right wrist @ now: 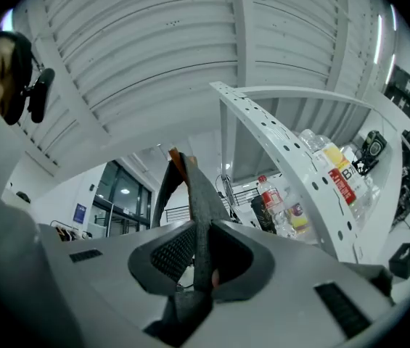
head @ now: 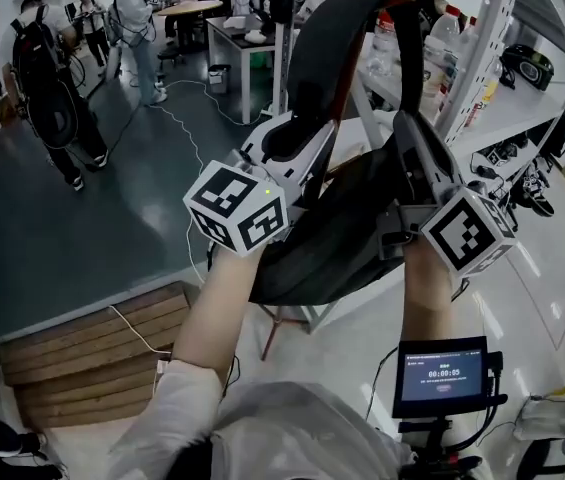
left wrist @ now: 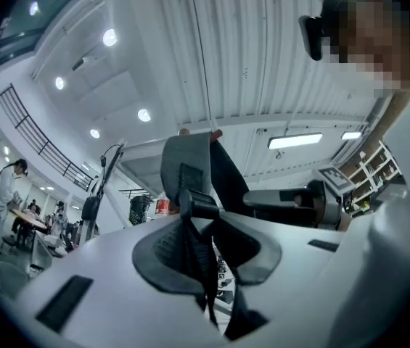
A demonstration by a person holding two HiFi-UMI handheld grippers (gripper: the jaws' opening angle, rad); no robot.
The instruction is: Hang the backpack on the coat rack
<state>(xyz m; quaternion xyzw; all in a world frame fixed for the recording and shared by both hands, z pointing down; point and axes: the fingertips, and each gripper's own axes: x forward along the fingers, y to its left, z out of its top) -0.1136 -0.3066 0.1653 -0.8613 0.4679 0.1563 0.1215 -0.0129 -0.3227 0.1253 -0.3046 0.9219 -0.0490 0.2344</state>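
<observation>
Overhead, both grippers are raised w/ the backpack [head: 337, 238] hanging just below them. The left gripper [head: 297, 138] has its jaws clamped on a dark strap [left wrist: 190, 216], and the right gripper [head: 409, 128] pinches the other strap [right wrist: 199, 209] the same way. Both straps run up from the jaws to the reddish-brown coat rack [head: 347, 68], which stands between the two grippers, its tip just above them.

Room: ribbed white ceiling w/ strip lights beyond the jaws and a dark grey floor [head: 82, 218] well below the left gripper. A wooden pallet [head: 92, 348] lies under that forearm, and a white cable [head: 187, 138] trails across the floor. People [head: 47, 78] stand far off to the left gripper's side.

Just beside the right gripper, a white perforated shelf unit [head: 492, 78] crowds in, w/ bottles [right wrist: 281, 201] on it. A small screen [head: 440, 376] sits below the right forearm.
</observation>
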